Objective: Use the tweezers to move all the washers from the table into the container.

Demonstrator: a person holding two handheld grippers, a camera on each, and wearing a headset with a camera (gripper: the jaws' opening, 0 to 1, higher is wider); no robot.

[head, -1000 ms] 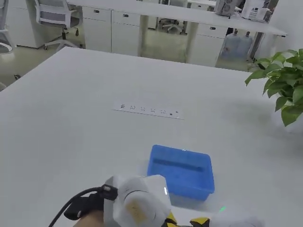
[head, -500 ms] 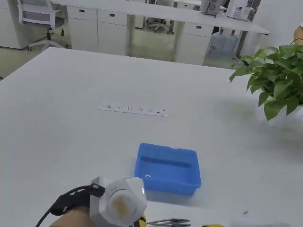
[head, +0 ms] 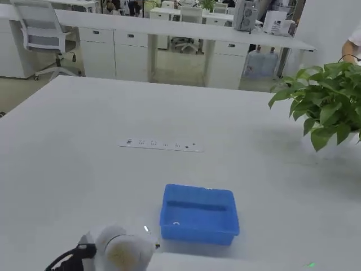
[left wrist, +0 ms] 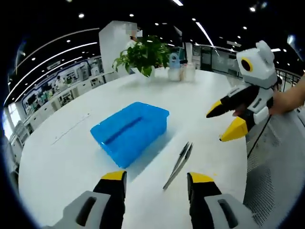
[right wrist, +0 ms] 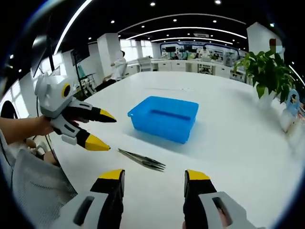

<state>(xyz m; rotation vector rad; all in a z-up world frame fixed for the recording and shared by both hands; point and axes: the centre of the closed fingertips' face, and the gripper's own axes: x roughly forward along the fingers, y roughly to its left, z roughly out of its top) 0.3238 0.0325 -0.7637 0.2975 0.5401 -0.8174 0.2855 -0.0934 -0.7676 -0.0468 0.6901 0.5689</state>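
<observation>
Left gripper (left wrist: 156,177): released, jaws spread wide, nothing between them, low over the table. Slim silver metal tweezers (left wrist: 178,163) lie flat on the smooth white table (left wrist: 57,162) just ahead of it. They sit in the gap between its two jaws, nearer the right-hand jaw, touching neither. The tweezers' legs are pressed into one thin line, with pointed ends and a slight shine.

Right gripper (right wrist: 153,177): also released, jaws apart and empty. In the right gripper view the tweezers lie crosswise just ahead of its jaw tips, clear of them and a bit left of centre.

Each gripper shows in the other's view. In the left gripper view the right hand (left wrist: 286,101) holds the right gripper. In the right gripper view the left hand (right wrist: 28,126) holds the left one. Both have a white moulded plastic body and black tapered jaws with yellow wedge tips. Both are up off the table, tips angled toward the tweezers.

Blue rectangular plastic container (right wrist: 164,117): upright on the table just beyond the tweezers, near but not touching. It has an open top, rounded corners, a thin rim and glossy walls. The head view shows a small pale speck inside it, too small to tell what it is.

Farther back on the table there is a flat white power strip (head: 161,145), long and narrow. A leafy green potted plant (head: 324,107) stands at the right edge.
</observation>
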